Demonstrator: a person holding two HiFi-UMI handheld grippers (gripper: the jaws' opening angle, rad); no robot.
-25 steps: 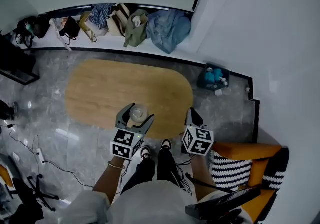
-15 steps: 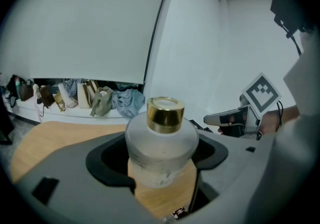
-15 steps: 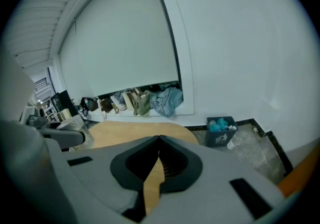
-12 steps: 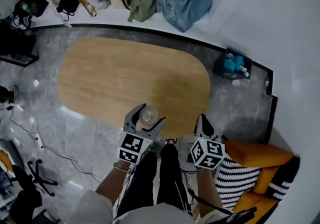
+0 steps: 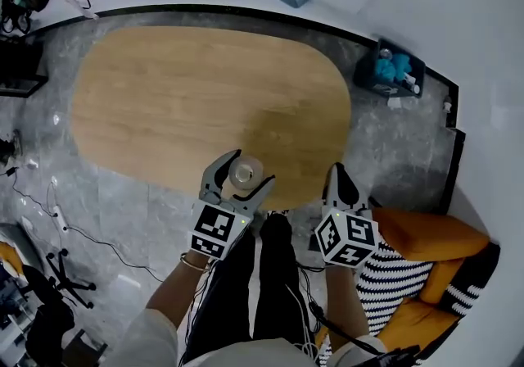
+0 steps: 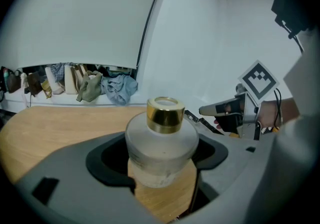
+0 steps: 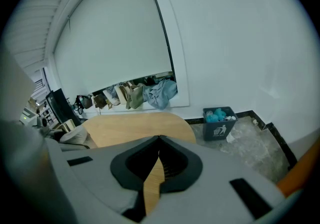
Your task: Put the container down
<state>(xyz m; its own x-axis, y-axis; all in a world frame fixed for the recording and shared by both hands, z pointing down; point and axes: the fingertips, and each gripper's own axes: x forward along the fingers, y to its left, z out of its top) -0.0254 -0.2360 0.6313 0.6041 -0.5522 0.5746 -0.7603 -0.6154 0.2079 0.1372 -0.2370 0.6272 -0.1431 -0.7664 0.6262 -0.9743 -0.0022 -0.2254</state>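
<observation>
An oval wooden table [image 5: 205, 95] stands on grey stone floor [image 5: 123, 214].

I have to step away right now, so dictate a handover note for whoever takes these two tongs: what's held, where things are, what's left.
Left tongs: shut on the frosted glass bottle with a gold cap, held upright.
Right tongs: shut, empty, off to the side.
The bottle hangs over the near edge of the oval wooden table.
Done: bottle gripped.
Left: lower it onto the wood, then open the left tongs.

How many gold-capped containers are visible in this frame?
1: the gold-capped container, clamped in the left gripper over the wooden table's near edge. None shows elsewhere.
</observation>
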